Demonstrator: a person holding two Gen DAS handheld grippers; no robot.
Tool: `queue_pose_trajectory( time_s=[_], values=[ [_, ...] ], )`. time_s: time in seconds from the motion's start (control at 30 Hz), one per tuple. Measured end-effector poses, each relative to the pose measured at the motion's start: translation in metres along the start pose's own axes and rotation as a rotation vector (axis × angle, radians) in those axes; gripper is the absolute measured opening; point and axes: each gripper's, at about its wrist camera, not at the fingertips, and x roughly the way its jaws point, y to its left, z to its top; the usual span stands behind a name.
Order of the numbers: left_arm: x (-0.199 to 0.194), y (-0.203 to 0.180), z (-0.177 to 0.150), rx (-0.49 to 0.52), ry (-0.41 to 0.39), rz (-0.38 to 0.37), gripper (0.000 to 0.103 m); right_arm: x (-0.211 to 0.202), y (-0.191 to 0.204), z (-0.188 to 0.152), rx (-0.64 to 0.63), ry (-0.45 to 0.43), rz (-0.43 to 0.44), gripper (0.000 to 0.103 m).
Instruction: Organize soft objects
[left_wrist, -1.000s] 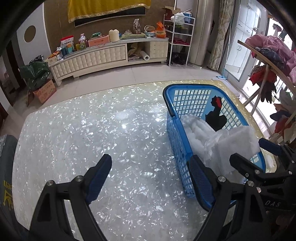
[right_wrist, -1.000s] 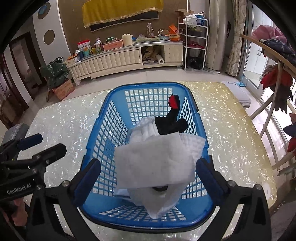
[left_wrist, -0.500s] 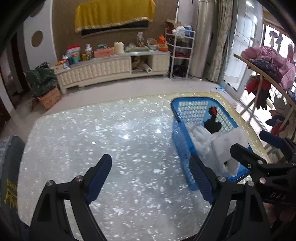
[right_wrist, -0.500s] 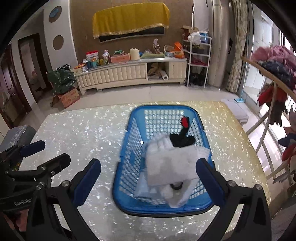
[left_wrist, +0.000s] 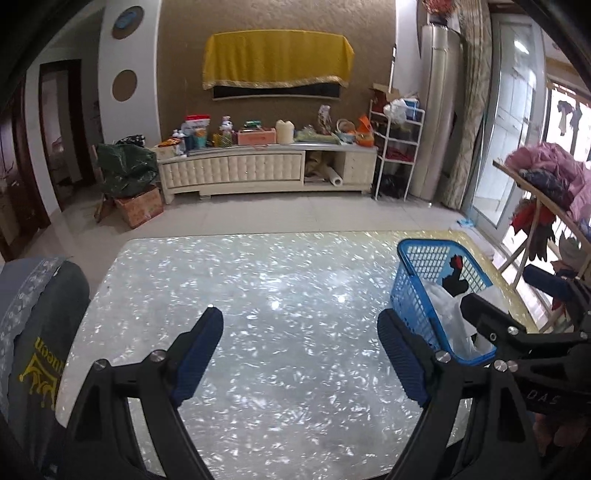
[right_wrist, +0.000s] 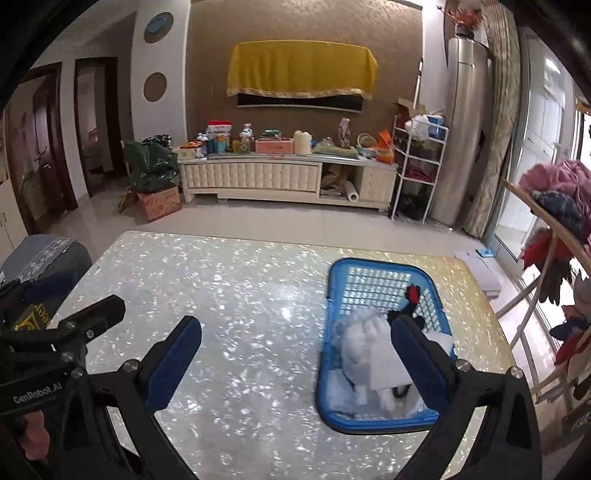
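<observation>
Soft things sit in the blue basket (right_wrist: 384, 419) — white cloths (right_wrist: 373, 363), black toy (right_wrist: 408, 306).
Left gripper (left_wrist: 300, 341) and right gripper (right_wrist: 295, 350) both hang wide open, empty, above the table (left_wrist: 280, 295).

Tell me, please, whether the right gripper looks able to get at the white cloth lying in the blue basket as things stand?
Probably yes. The right gripper is open and empty, and the white cloth lies on top in the open-topped blue basket, with nothing covering it. The gripper hangs above the table, so it must come down first.

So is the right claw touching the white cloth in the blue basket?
Apart. The right wrist view shows the right claw open and empty above the table, with the white cloth lying down in the basket.
</observation>
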Motion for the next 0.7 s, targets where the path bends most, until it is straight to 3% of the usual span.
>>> queue_pose_trajectory(
  time_s=[0.4,0.7],
  values=[
    [-0.052,0.054,-0.006,-0.037,-0.100,0.056,0.084,-0.023,0.039,0.010,0.009,-0.106,0.079,0.102],
    [-0.074,0.071,-0.010,-0.053,-0.160,0.099,0.084,-0.044,0.056,0.011,-0.027,-0.174,0.097,0.102]
  ],
)
